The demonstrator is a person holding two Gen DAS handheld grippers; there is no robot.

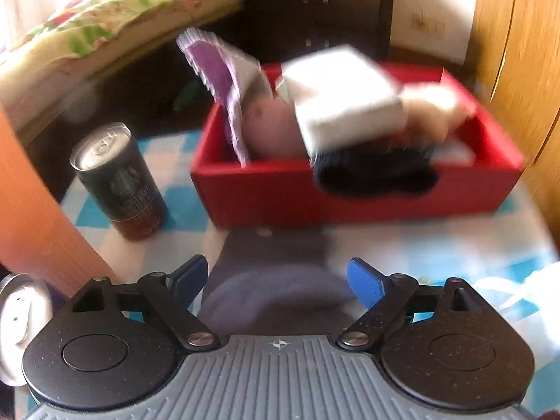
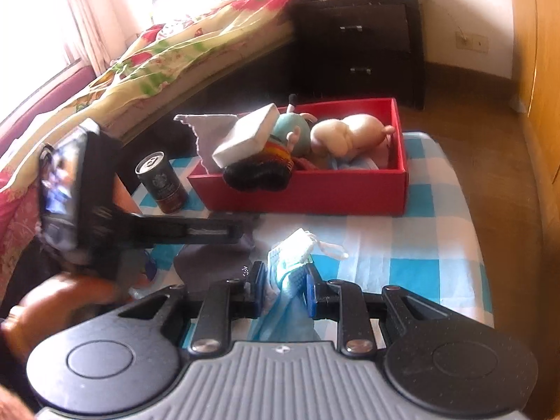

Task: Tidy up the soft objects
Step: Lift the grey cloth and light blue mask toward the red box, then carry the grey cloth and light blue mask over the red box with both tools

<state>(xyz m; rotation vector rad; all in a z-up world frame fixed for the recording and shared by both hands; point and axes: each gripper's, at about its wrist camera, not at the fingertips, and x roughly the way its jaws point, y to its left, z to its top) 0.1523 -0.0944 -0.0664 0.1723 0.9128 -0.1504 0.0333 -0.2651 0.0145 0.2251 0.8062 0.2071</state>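
Left wrist view: my left gripper (image 1: pixel 278 281) had its fingers spread apart over a dark grey cloth (image 1: pixel 276 280) on the blue-and-white checked table (image 1: pixel 437 245), not pressing it. Red cardboard box (image 1: pixel 350 196) of soft toys just beyond.

Right wrist view: my right gripper (image 2: pixel 284 285) fingers were clamped on a light blue face mask (image 2: pixel 285 262).

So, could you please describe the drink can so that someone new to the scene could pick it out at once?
Find the red box on the blue-and-white checked cloth. Just off the box's left end, towards the bed, the drink can stands upright on the cloth. It is the only hard, dark cylinder there, with a silver top, while its neighbours are soft toys and fabric.
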